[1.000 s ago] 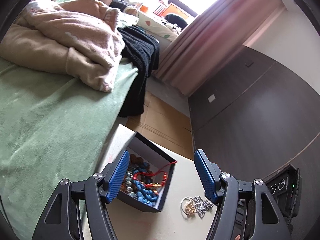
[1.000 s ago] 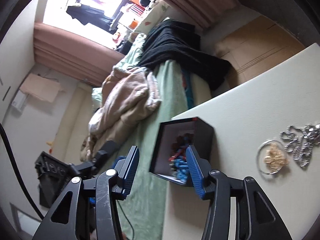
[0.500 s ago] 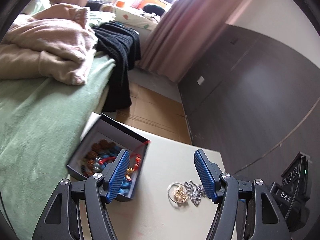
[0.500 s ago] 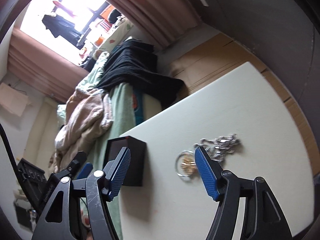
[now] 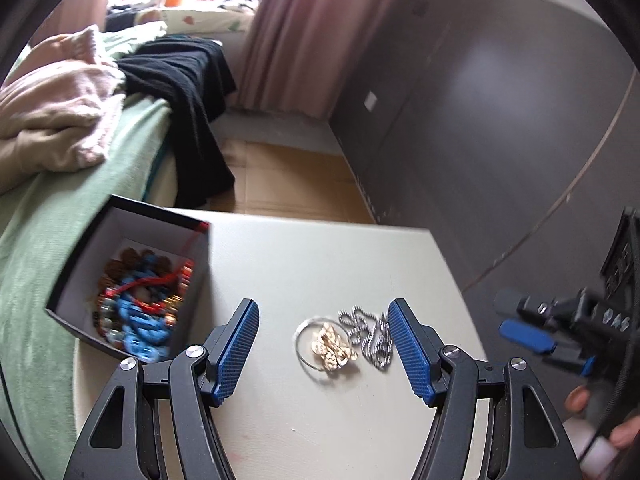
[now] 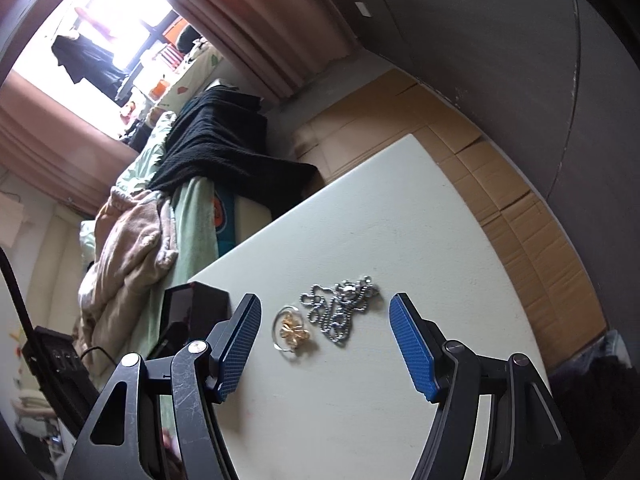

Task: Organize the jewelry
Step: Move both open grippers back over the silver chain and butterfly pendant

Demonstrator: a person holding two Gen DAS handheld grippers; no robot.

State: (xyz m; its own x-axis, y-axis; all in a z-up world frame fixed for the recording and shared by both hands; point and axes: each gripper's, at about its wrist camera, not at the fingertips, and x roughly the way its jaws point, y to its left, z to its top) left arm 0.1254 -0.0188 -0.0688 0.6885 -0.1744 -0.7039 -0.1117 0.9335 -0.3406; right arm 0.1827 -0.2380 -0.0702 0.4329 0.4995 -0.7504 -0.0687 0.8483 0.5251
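A black jewelry box (image 5: 132, 280) with blue, red and brown beads stands open at the left of a pale table (image 5: 328, 264); in the right wrist view its black side (image 6: 192, 308) shows. A thin ring with a gold piece (image 5: 326, 346) (image 6: 290, 332) and a silver ball chain (image 5: 370, 334) (image 6: 340, 310) lie loose on the table. My left gripper (image 5: 324, 348) is open and empty, just short of the ring and chain. My right gripper (image 6: 326, 344) is open and empty, also just short of them; it shows at the right edge of the left wrist view (image 5: 536, 336).
A bed with a green cover (image 5: 60, 208), pink blanket (image 5: 52, 120) and black garment (image 5: 188, 92) runs along the table's left side. A dark cabinet wall (image 5: 500, 120) stands to the right. Cardboard (image 6: 500, 184) covers the floor beyond the table.
Both grippers have swung right, from over the box to over the ring and chain. The right gripper's jaws have opened wider. Box and jewelry have not moved.
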